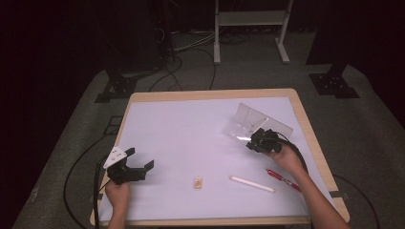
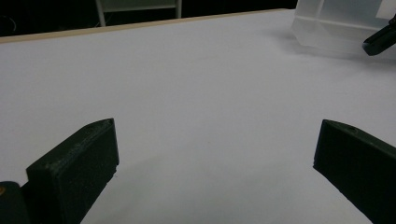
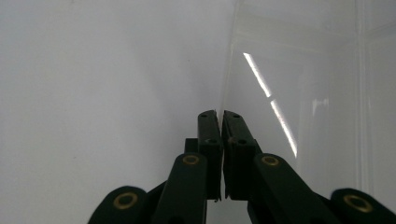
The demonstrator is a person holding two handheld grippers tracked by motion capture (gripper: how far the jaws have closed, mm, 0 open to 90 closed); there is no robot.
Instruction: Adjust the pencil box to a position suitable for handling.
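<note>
My right gripper (image 3: 221, 114) is pinched onto the edge of one clear wall of the box (image 1: 255, 125), which stands tilted at the far right of the table (image 1: 191, 138); the wall runs thin between the pads. My left gripper (image 1: 138, 167) hangs wide apart over bare table near the front left, holding nothing.

The risk I see is slip. The box is smooth, glossy clear plastic with flat panels and sharp straight edges, so the hard black pads have little to bite on, and a twist of my wrist could let the wall slide out and the box drop or skid on the mat. Pulling too hard on one thin panel could also flex or crack it. The table top is a pale matte sheet on a wood board, so the box could glide easily.

Nearer me lie a white stick (image 1: 251, 183), long and round like chalk, a red pen (image 1: 282, 178) just beside my right forearm, and a small tan tag (image 1: 197, 183); a careless sweep of the forearm could knock them off.
</note>
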